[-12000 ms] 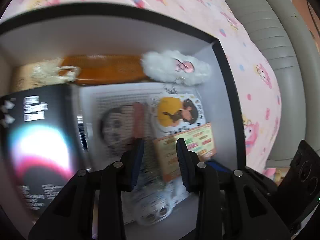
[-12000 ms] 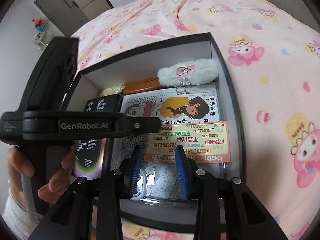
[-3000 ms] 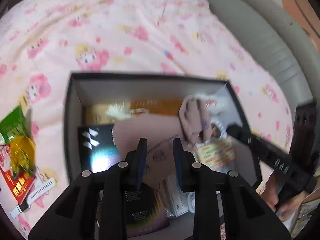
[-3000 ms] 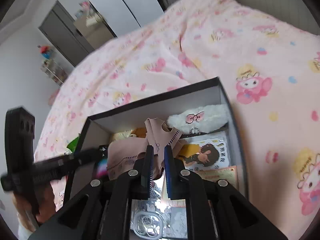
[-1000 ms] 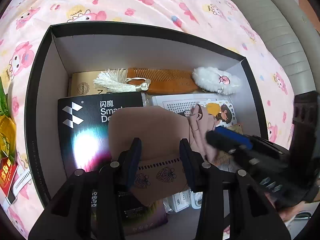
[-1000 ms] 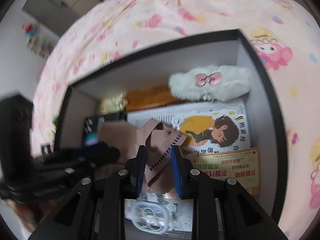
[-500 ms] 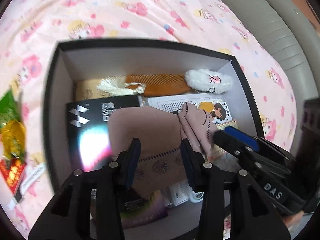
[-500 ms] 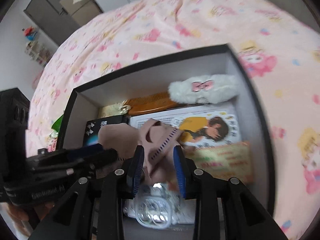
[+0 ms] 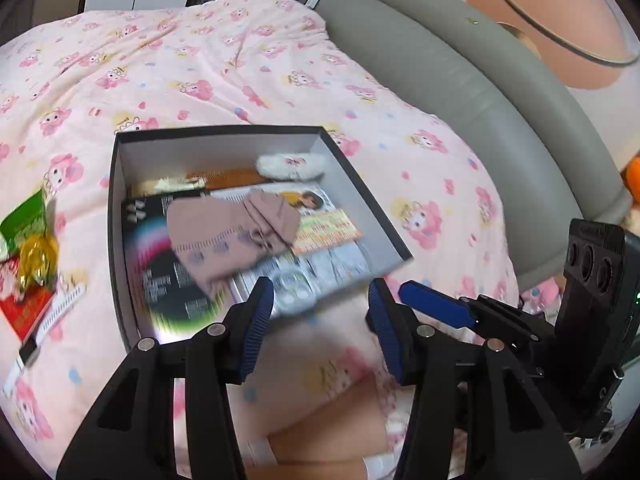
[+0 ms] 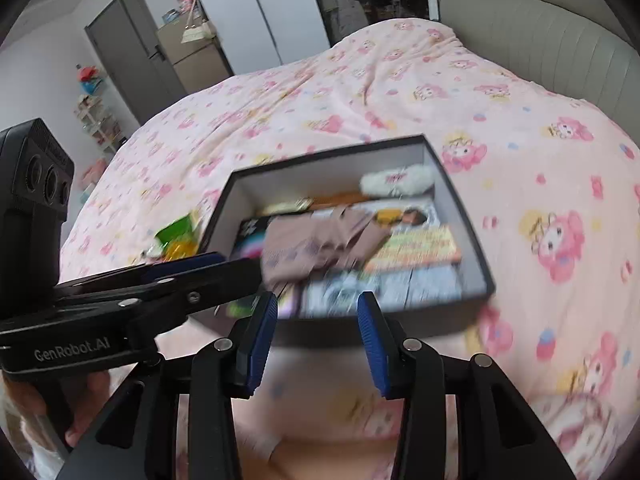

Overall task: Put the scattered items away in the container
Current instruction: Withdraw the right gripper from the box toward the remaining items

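With the pink cloth (image 9: 236, 232) lying in the box (image 9: 362, 200), your left gripper (image 9: 320, 320) and right gripper (image 10: 316, 332) are empty, jaws opening. Next, reach left for the snack packets (image 9: 28, 240) and watch (image 9: 48, 320) on the bedspread (image 9: 200, 72).

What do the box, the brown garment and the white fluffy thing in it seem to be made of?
Box: probably cardboard, matte black outside and pale grey inside, with thin stiff walls.
Garment: soft brown fabric, which folds and drapes limply.
Fluffy thing: seems plush or fake fur, with a fuzzy white outline; the blur hides the details.
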### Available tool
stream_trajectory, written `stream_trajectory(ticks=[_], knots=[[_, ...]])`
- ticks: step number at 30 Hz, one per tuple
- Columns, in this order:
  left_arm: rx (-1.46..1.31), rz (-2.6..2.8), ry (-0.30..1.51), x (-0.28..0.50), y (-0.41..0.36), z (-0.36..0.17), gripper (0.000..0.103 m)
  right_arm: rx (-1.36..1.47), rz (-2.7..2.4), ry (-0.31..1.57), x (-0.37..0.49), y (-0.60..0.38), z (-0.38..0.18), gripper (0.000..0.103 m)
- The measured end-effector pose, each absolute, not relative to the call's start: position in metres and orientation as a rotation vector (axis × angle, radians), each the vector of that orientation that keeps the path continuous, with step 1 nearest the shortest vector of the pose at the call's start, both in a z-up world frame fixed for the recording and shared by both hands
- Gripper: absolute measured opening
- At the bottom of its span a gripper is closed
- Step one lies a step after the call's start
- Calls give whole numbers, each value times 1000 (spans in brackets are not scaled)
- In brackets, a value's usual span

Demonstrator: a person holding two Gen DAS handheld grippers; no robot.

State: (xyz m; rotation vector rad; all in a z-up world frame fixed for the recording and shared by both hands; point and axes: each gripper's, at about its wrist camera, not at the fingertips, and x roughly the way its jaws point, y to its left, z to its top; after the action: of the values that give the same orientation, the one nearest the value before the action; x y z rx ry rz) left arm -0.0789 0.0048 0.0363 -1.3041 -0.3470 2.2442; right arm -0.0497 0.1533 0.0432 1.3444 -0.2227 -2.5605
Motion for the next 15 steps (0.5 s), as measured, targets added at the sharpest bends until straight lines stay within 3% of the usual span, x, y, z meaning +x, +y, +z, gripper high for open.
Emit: stream_trajectory(ticks=[5,15], knots=[[-1278,2315,-353,-39,-9,56,50,1278,-2616,-72,-17,134,58,38],[-1269,2472,-401,8,-74,65,50,1146,-2573,-16,5,85,72,38]])
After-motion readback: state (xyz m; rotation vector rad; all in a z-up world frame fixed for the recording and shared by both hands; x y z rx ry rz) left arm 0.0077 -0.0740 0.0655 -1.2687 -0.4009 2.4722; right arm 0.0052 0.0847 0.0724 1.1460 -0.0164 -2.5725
